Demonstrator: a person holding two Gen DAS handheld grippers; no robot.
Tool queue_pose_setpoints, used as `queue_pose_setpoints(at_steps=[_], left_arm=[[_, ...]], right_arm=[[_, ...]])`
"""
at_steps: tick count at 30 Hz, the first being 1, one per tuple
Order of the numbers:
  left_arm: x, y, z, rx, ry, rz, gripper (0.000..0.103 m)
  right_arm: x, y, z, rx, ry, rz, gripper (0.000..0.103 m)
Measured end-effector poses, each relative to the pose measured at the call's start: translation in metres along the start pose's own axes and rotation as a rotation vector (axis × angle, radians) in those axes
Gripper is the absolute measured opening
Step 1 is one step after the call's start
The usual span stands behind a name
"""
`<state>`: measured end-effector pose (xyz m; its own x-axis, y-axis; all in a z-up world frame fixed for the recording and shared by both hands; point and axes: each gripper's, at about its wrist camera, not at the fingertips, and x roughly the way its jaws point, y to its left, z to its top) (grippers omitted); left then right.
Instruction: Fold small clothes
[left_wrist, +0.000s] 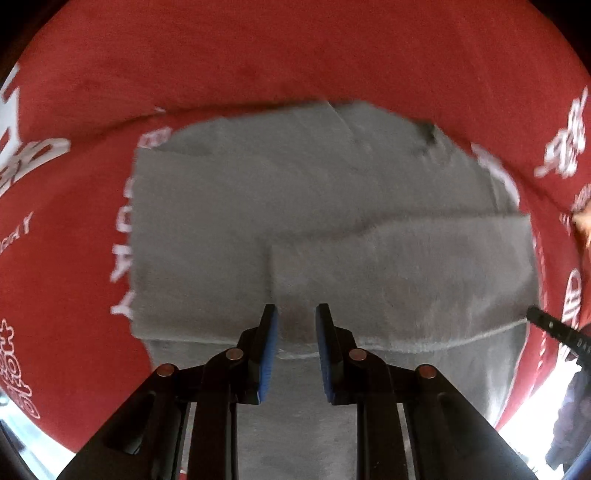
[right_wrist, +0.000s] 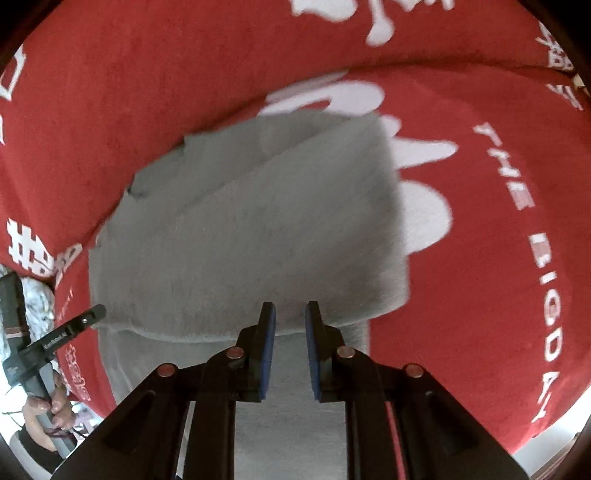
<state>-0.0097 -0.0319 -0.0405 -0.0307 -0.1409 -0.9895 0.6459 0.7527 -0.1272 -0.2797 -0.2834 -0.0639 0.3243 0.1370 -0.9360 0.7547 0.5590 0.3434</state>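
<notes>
A grey garment (left_wrist: 314, 206) lies partly folded on a red cloth (left_wrist: 258, 55) with white lettering. A folded-over flap (left_wrist: 406, 266) covers its right half in the left wrist view. My left gripper (left_wrist: 296, 314) is open and empty, its blue-padded fingers just above the garment's near edge. In the right wrist view the same grey garment (right_wrist: 251, 229) shows with a layered fold. My right gripper (right_wrist: 290, 312) is open and empty over its near edge. The tip of the other gripper (right_wrist: 88, 317) shows at the garment's left edge, and likewise at the right edge in the left wrist view (left_wrist: 546, 325).
The red cloth (right_wrist: 480, 221) covers the whole work surface, with a seam or ridge running across behind the garment. The person's hand (right_wrist: 48, 402) holds the other gripper's handle at the lower left. Bright floor shows past the cloth's near edge.
</notes>
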Motion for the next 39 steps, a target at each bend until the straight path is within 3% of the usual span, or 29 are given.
queue_pose_setpoints(at_steps=[3, 6, 11, 15, 29, 35, 36, 37, 38, 39], left_arm=[[0.011, -0.007, -0.005, 0.030, 0.014, 0.062, 0.022], [0.006, -0.007, -0.007, 0.034, 0.017, 0.069, 0.023], [0.000, -0.002, -0.011, 0.017, 0.032, 0.078, 0.023], [-0.004, -0.005, -0.020, 0.017, 0.037, 0.080, 0.023], [-0.015, -0.032, -0.027, 0.052, 0.049, 0.082, 0.023], [0.002, -0.034, -0.023, 0.036, 0.129, 0.054, 0.023], [0.003, -0.034, -0.024, 0.033, 0.126, 0.056, 0.025], [0.003, -0.034, -0.024, 0.033, 0.122, 0.060, 0.059], [0.002, -0.035, -0.025, 0.029, 0.111, 0.076, 0.085], [-0.002, -0.036, -0.025, 0.028, 0.085, 0.109, 0.101]], right_arm=[[0.019, -0.004, -0.005, 0.005, 0.053, -0.042, 0.016], [0.012, -0.012, -0.009, 0.030, 0.059, -0.005, 0.020], [-0.002, -0.025, -0.020, 0.045, 0.077, -0.013, 0.021], [-0.013, -0.029, -0.029, 0.064, 0.072, -0.017, 0.034], [-0.022, -0.020, -0.037, 0.078, 0.087, 0.019, 0.038], [-0.021, -0.024, -0.037, 0.084, 0.098, 0.036, 0.043], [-0.021, -0.025, -0.038, 0.082, 0.102, 0.041, 0.043], [-0.021, -0.025, -0.038, 0.079, 0.103, 0.044, 0.044], [-0.022, -0.025, -0.038, 0.076, 0.104, 0.045, 0.044], [-0.022, -0.026, -0.038, 0.072, 0.104, 0.049, 0.047]])
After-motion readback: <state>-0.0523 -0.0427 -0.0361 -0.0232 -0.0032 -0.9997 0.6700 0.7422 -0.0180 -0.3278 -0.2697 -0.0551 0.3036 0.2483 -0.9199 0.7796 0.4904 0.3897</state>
